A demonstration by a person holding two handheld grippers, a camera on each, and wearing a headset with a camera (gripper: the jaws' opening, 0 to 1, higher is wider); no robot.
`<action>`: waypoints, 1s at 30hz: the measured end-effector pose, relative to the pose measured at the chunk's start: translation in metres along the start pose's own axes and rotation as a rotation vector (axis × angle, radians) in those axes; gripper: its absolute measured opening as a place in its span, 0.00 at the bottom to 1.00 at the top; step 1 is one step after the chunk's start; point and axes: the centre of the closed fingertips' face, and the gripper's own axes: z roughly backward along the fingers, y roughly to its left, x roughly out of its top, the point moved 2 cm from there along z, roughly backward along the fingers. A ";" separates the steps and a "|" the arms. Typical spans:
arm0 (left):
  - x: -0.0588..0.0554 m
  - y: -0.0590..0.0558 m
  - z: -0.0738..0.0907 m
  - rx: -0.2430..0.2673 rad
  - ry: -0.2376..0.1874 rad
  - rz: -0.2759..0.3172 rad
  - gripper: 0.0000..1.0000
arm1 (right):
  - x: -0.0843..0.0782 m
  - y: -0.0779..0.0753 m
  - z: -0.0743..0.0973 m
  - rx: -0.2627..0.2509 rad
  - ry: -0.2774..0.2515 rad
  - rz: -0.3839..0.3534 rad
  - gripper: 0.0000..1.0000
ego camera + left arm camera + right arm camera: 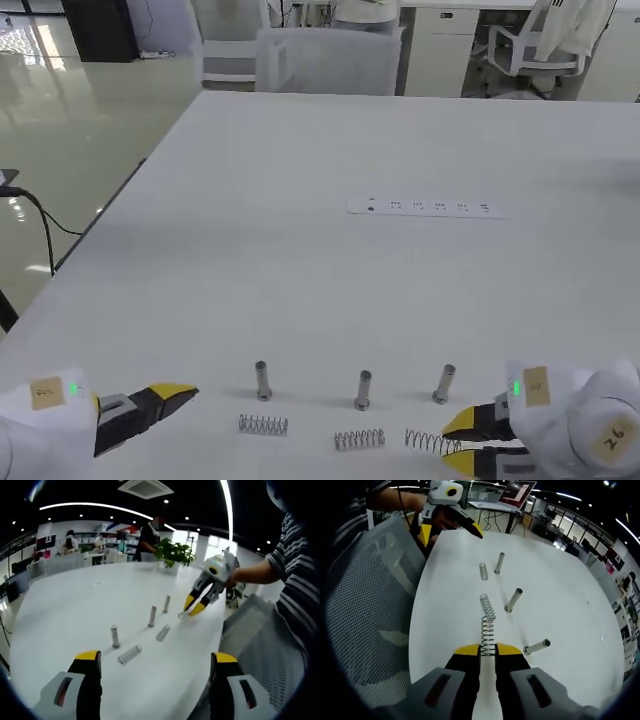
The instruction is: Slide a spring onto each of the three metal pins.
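Right hand-held gripper: jaws pinched on the near end of the right spring, lying on the table near the right pin. Lift it upright and centre its free end over your pin. Left hand-held gripper: jaws apart, unladen. Left spring, middle spring: loose on table.

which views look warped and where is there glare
Left gripper view: fisheye bows the table edge into an arc. Right gripper view: same bowing, with the near edge curving hard. Head view: lines stay straight, with bright glare on the floor at upper left.
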 end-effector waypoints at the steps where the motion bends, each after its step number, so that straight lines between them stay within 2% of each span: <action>1: -0.001 -0.001 -0.002 -0.008 0.004 0.003 0.85 | 0.001 0.001 0.000 0.004 -0.003 0.005 0.08; 4: -0.005 -0.009 -0.011 -0.045 0.021 -0.004 0.82 | 0.006 0.004 -0.001 0.011 -0.005 0.025 0.08; 8: 0.002 -0.017 -0.019 -0.077 0.000 0.003 0.78 | 0.012 0.006 0.000 0.016 -0.014 0.040 0.08; 10: 0.004 -0.020 -0.023 -0.101 -0.007 0.007 0.73 | 0.016 0.007 0.000 0.020 -0.018 0.046 0.08; 19: 0.011 -0.040 -0.046 -0.200 0.001 -0.032 0.57 | 0.027 0.013 -0.001 0.040 -0.035 0.064 0.08; 24: 0.013 -0.046 -0.059 -0.232 0.010 -0.055 0.52 | 0.034 0.018 0.000 0.052 -0.050 0.076 0.08; 30: 0.020 -0.052 -0.073 -0.266 0.009 -0.079 0.44 | 0.037 0.018 -0.001 0.053 -0.050 0.103 0.08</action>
